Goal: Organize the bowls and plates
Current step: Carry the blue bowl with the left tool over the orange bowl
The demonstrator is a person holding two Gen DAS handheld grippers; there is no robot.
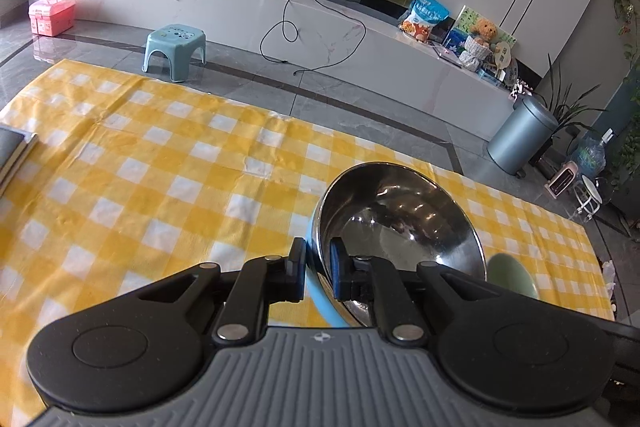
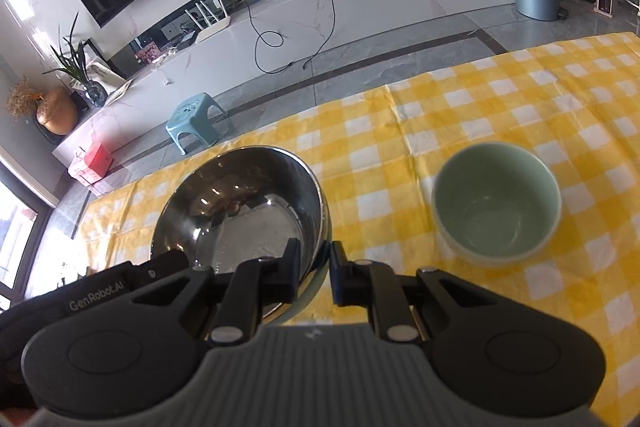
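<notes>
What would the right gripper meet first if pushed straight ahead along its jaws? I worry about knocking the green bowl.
Probably the steel bowl that the right gripper already clamps by its rim, then the checked cloth. The green bowl sits off to the right, apparently clear.

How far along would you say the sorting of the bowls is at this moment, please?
Nothing looks stacked or put away yet. In hand: the steel bowl is pinched at its rim by both the left hand-held gripper and the right hand-held gripper. Left: the green bowl stands alone on the checked cloth. No plates are in view.
</notes>
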